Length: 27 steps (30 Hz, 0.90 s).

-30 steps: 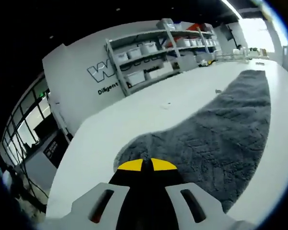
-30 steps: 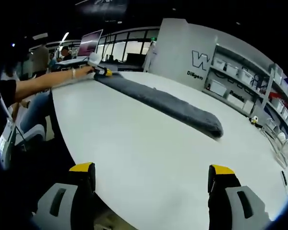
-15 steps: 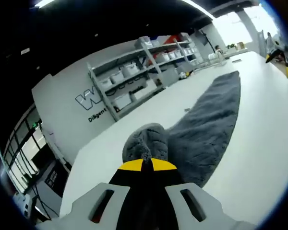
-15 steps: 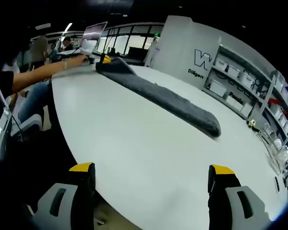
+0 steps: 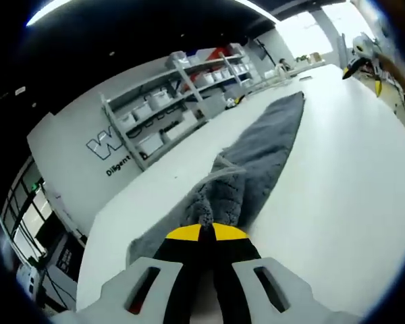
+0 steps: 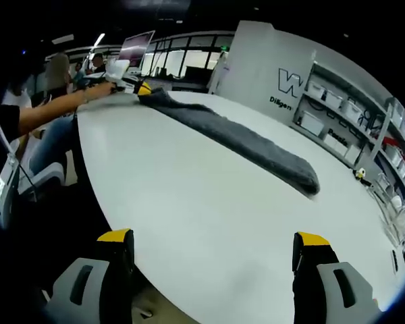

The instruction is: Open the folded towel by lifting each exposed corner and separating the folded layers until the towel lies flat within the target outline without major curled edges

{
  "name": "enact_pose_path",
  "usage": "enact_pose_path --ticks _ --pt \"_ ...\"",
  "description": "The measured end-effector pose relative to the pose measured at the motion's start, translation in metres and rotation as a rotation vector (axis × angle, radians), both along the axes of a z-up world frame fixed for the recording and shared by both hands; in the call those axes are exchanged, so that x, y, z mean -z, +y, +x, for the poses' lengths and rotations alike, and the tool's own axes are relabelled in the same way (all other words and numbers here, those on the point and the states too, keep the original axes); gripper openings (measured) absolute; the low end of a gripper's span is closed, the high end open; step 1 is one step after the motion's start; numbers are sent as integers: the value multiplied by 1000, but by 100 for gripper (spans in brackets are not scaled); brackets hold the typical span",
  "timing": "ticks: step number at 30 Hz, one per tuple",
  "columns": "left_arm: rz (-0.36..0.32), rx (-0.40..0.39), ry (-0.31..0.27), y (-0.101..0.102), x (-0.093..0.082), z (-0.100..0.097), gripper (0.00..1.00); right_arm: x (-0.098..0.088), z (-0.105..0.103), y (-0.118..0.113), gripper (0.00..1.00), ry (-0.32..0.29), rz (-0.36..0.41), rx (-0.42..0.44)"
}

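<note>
A long dark grey towel point(image 5: 263, 152) lies stretched along the white table point(image 5: 337, 189). In the left gripper view its near end is bunched and lifted, and my left gripper point(image 5: 201, 233) is shut on that corner with the yellow tips together. In the right gripper view the same towel point(image 6: 250, 142) runs diagonally across the far half of the table point(image 6: 189, 202). The left gripper point(image 6: 142, 88) pinches its far end there, held by a person's arm point(image 6: 54, 111). My right gripper point(image 6: 212, 246) stands open over the near table edge, well apart from the towel. It also appears at the far end of the towel in the left gripper view point(image 5: 364, 57).
Shelves with white bins point(image 5: 189, 88) line a grey wall with lettering point(image 6: 290, 91) beyond the table. A person sits at a laptop point(image 6: 136, 48) in the background. The wide white tabletop lies between my right gripper and the towel.
My left gripper has lifted the towel's corner off the table and drawn it up and back over the towel, folding the near end. The right gripper has stayed open in place.
</note>
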<state>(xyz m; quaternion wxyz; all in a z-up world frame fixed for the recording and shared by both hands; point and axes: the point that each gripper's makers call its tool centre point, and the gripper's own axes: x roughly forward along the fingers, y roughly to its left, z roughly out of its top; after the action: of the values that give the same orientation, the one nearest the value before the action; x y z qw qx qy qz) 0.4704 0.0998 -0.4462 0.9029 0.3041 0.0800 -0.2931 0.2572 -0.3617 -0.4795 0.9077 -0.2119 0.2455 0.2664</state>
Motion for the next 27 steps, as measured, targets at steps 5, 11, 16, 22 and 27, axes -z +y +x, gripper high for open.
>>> enact_pose_path --ticks 5,11,16,22,27 --pt "1 5 38 2 18 -1 3 4 -1 4 99 7 4 -7" --pt "-16 -3 51 3 22 -1 5 3 -3 6 99 14 -5 -14" --pt "-101 -5 55 4 9 -8 11 -5 -6 11 99 -3 22 -21" --pt "-185 -11 9 12 -17 -14 28 -8 -6 13 99 -6 20 -26" --pt "-235 -34 47 20 -23 1 40 -14 -7 18 99 -13 37 -35"
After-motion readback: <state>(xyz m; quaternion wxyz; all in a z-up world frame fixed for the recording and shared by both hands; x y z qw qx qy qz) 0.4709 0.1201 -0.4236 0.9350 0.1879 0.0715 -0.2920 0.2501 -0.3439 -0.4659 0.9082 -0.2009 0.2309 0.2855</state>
